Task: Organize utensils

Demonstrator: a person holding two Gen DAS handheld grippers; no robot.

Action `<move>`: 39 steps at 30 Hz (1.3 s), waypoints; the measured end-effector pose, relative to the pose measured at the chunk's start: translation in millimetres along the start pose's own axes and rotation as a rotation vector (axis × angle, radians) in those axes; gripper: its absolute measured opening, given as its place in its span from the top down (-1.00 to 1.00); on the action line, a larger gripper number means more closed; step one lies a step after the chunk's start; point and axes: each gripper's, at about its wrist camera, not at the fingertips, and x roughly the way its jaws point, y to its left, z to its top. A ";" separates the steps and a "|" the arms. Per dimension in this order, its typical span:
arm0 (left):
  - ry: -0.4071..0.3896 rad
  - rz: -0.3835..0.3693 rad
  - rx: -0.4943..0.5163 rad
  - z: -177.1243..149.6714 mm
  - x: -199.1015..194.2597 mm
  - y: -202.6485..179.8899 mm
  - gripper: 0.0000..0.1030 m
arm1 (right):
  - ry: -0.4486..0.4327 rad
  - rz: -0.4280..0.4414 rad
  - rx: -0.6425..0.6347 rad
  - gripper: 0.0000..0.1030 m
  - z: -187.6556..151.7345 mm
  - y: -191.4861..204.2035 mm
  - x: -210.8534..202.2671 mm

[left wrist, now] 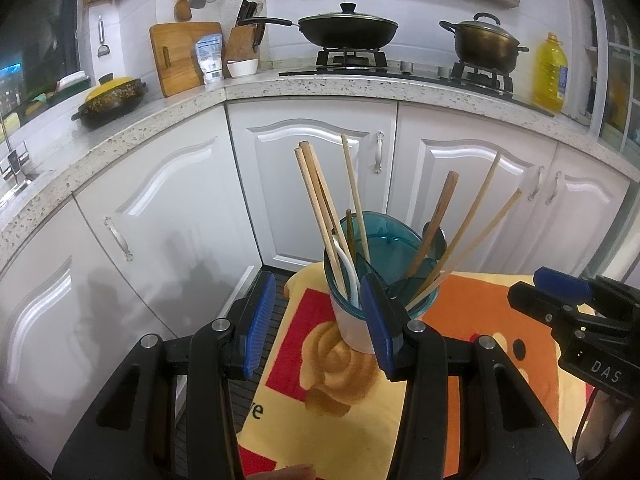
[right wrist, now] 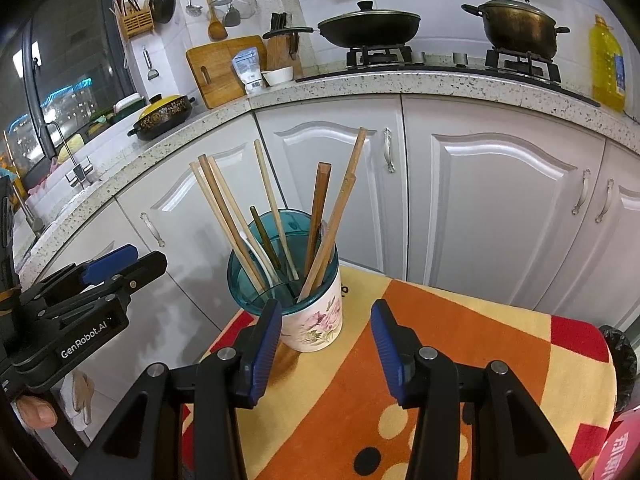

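Observation:
A white floral utensil holder (right wrist: 316, 322) with a teal plastic insert (right wrist: 280, 248) stands on a small table under a yellow, orange and red cloth (right wrist: 440, 340). Several wooden chopsticks (right wrist: 224, 208), a dark wooden stick (right wrist: 318, 216) and a white spoon handle stand in it. It also shows in the left wrist view (left wrist: 356, 328). My left gripper (left wrist: 316, 320) is open and empty, its right finger just in front of the holder. My right gripper (right wrist: 324, 344) is open and empty, just in front of the holder. Each gripper shows at the edge of the other's view.
White cabinet doors (right wrist: 480, 200) stand behind the table under a speckled counter (right wrist: 360, 84). On the counter are a wok (right wrist: 368, 24), a pot (right wrist: 520, 24), an oil bottle (right wrist: 608, 64), a cutting board (right wrist: 220, 68) and a yellow-lidded casserole (right wrist: 164, 116).

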 end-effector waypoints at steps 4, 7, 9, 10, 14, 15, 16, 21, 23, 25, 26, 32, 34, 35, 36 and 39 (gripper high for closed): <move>0.002 0.000 -0.001 -0.3 1.0 0.9 0.16 | -0.002 -0.004 -0.002 0.13 -0.1 0.4 0.9; 0.005 -0.002 -0.003 -1.0 1.6 1.6 0.16 | -0.001 -0.004 -0.004 0.13 0.1 0.8 1.8; 0.004 0.000 -0.003 -1.0 2.0 1.4 0.16 | -0.001 -0.006 -0.005 0.12 0.8 1.0 2.5; 0.005 0.000 -0.004 -1.2 2.8 1.6 0.16 | 0.000 -0.005 -0.005 0.12 1.0 1.0 3.0; 0.005 0.003 -0.005 -1.2 3.5 1.6 0.16 | 0.002 -0.006 -0.006 0.11 2.0 1.0 4.7; 0.006 0.004 -0.005 -1.2 4.7 1.7 0.16 | 0.004 -0.006 -0.006 0.11 2.0 1.1 4.9; 0.007 0.005 -0.006 -1.6 5.4 1.6 0.16 | 0.005 -0.006 -0.007 0.10 1.9 1.0 4.9; 0.009 0.007 -0.007 -1.3 8.1 2.5 0.16 | 0.011 -0.004 -0.010 0.10 2.9 0.3 8.4; 0.011 0.007 -0.008 -1.1 8.8 2.9 0.16 | 0.013 -0.003 -0.011 0.09 3.8 1.0 9.8; 0.012 0.007 -0.009 -1.4 9.6 2.8 0.16 | 0.017 -0.002 -0.013 0.09 4.0 1.5 11.3; 0.013 0.007 -0.010 -1.4 10.1 2.9 0.16 | 0.019 -0.002 -0.014 0.09 4.0 1.8 12.0; 0.014 0.008 -0.010 -1.8 9.8 2.8 0.16 | 0.023 -0.002 -0.017 0.09 3.5 1.9 13.1; 0.014 0.008 -0.011 -2.9 9.4 2.1 0.16 | 0.026 -0.003 -0.015 0.09 3.9 1.7 13.8; 0.014 0.008 -0.011 -3.0 9.7 2.4 0.16 | 0.028 -0.004 -0.015 0.09 3.9 1.4 14.2; 0.014 0.009 -0.011 -2.8 9.7 2.2 0.16 | 0.028 -0.004 -0.014 0.09 3.8 1.2 14.4; 0.015 0.006 -0.011 -3.3 9.9 2.1 0.16 | 0.027 -0.005 -0.013 0.08 3.6 0.3 14.5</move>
